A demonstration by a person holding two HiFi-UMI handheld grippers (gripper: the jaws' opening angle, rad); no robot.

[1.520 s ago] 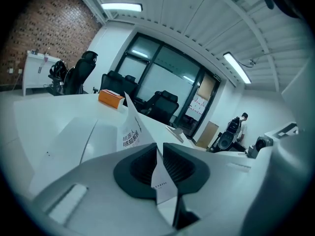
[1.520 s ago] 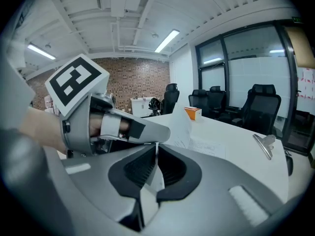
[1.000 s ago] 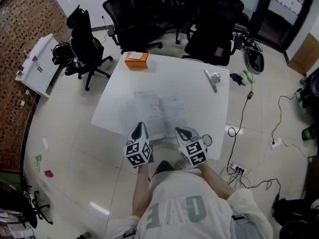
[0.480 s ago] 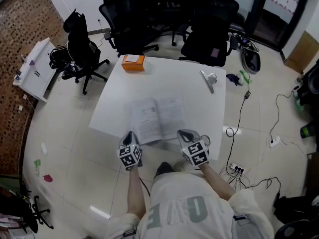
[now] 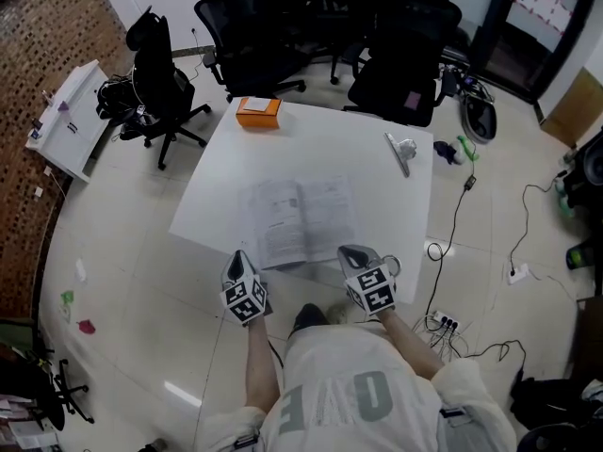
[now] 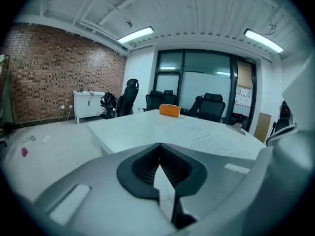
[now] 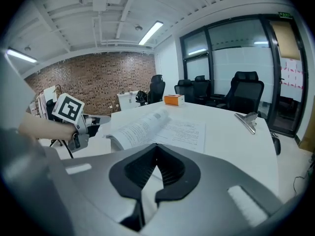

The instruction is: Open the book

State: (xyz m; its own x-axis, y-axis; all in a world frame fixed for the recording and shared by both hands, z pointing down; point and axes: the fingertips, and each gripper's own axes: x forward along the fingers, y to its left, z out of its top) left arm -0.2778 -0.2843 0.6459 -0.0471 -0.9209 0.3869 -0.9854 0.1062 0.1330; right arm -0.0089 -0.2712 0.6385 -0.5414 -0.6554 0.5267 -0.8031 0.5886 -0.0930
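Observation:
The book [image 5: 297,219] lies open and flat on the white table [image 5: 320,149], close to its near edge. In the right gripper view the book's [image 7: 152,127] left pages arch up slightly. My left gripper [image 5: 241,256] hangs just off the table's near edge, left of the book, shut and empty. In its own view the left gripper [image 6: 158,149] has its jaws together, and the printed pages [image 6: 216,144] lie ahead to the right. My right gripper [image 5: 350,252] is at the near edge by the book's right corner. The right gripper [image 7: 156,151] is shut on nothing.
An orange box [image 5: 258,111] sits at the table's far left corner and a metal clip [image 5: 400,149] at the far right. Black office chairs [image 5: 405,45] crowd the far side, with another chair [image 5: 160,83] to the left. Cables [image 5: 452,323] lie on the floor to the right.
My left gripper has drawn away from the book's near edge, moving left and down off the table's edge. The right gripper has hardly moved. The book stays open.

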